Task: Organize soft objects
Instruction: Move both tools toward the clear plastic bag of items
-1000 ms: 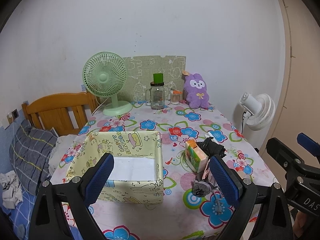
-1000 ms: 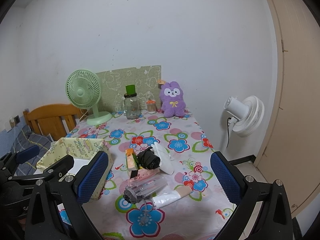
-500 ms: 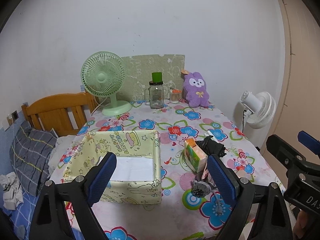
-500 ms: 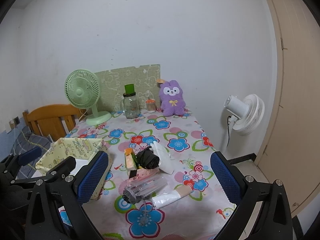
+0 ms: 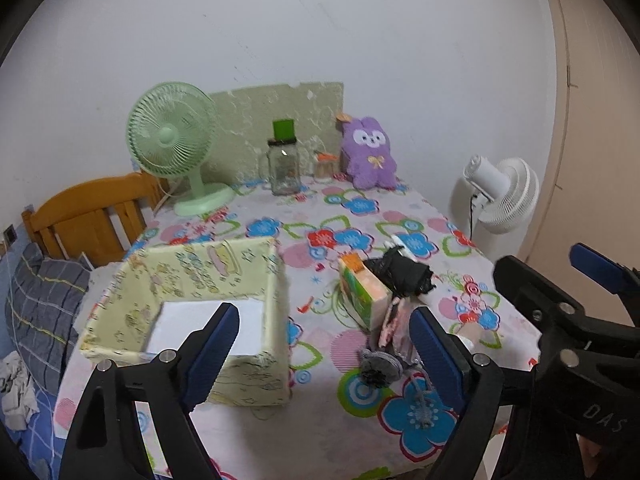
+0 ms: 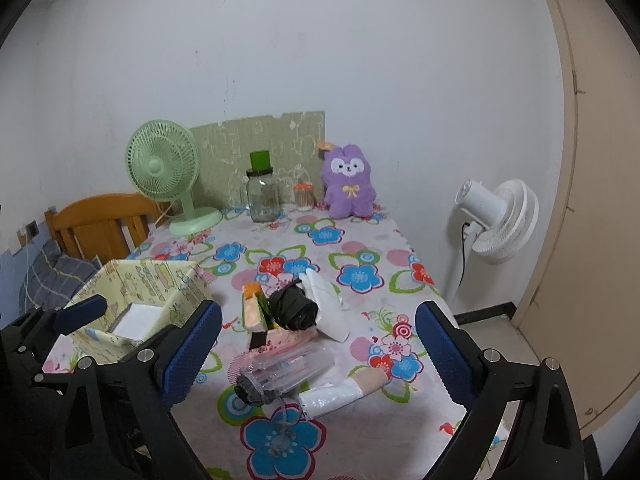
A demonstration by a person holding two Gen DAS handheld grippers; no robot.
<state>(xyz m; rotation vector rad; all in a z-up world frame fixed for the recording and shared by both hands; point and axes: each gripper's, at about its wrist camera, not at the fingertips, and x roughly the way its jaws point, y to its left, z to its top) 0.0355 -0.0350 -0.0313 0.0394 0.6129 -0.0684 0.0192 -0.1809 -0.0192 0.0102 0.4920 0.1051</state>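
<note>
Left gripper (image 5: pixel 324 354) dips in, jaws narrowing slightly but open and empty; right gripper (image 6: pixel 318 346) gapes too. The soft pile (image 6: pixel 296 320) sits ahead between its jaws, probably untouched; fabric box (image 5: pixel 188 300) by the left jaw.

A white tablecloth (image 6: pixel 360 240) is showing blue, red and pink flowers ringed in green. The pale yellow box (image 5: pixel 224 276) is wearing a cartoon print. At the far edge a purple plush (image 6: pixel 350 186) is sitting right of a mint-green fan (image 6: pixel 162 168). Blue pads are lining the black grippers.
</note>
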